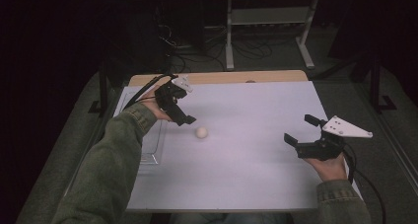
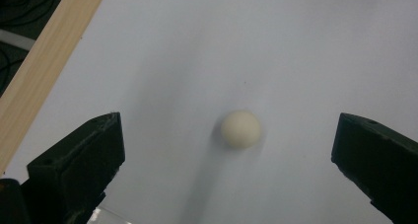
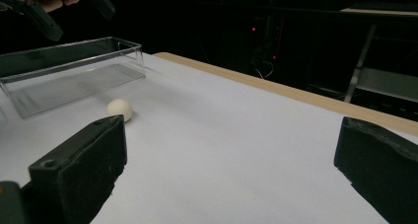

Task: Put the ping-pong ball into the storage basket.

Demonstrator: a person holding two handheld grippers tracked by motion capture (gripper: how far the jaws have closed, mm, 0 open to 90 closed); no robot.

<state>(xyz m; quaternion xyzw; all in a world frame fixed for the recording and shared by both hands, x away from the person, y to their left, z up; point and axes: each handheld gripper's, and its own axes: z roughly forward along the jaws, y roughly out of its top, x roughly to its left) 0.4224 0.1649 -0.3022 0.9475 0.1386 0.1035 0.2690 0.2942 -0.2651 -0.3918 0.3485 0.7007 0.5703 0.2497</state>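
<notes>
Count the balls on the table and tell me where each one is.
1. The ball lies on the white table, just right of the clear tray and below the open left gripper. The tray looks empty; nothing seems hidden.

matt cream ball (image 2: 240,129), clear glossy plastic tray (image 3: 74,68), wooden table edge (image 3: 276,88)

Ball (image 1: 201,132) on the table (image 1: 246,174), just right of the clear tray (image 1: 153,150). Left gripper (image 1: 183,116) above, between tray and ball. Right gripper (image 1: 300,130) well right of the ball.
</notes>
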